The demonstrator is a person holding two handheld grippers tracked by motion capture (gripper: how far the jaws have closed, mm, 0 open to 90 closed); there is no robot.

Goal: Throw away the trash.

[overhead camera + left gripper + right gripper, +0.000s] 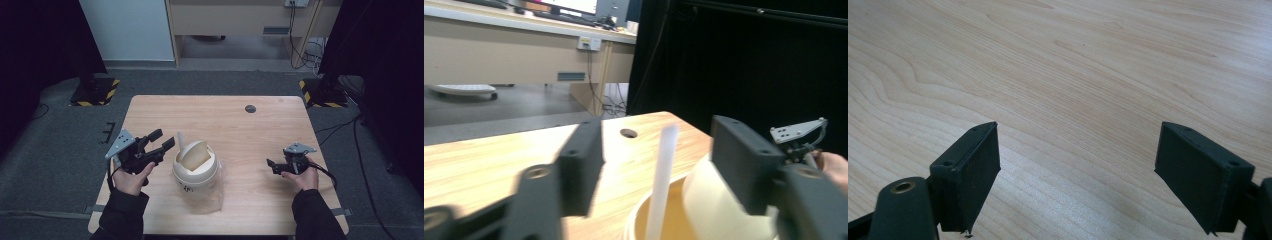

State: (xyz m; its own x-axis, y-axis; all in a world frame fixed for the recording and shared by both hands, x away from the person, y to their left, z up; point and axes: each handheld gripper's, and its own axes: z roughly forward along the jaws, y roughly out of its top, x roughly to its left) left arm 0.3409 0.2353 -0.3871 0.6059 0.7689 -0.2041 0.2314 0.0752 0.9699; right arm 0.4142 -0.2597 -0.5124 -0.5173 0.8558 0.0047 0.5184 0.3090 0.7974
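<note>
A cream round cup (195, 169) with a tilted flap lid stands on the wooden table (225, 122), left of centre. A white straw (180, 140) rises from its left rim. My left gripper (164, 139) hovers just left of the cup, jaws open. In the left gripper view the straw (663, 175) stands upright between the spread jaws of the left gripper (659, 165) without touching either pad, and the cup's rim (704, 210) lies below. My right gripper (272, 165) rests low at the table's right, open over bare wood (1078, 170).
Clear plastic wrap (212, 192) lies under and around the cup toward the front edge. A round grommet hole (250, 108) sits near the table's far edge. Dark stands with striped bases (95, 92) flank the table on the floor.
</note>
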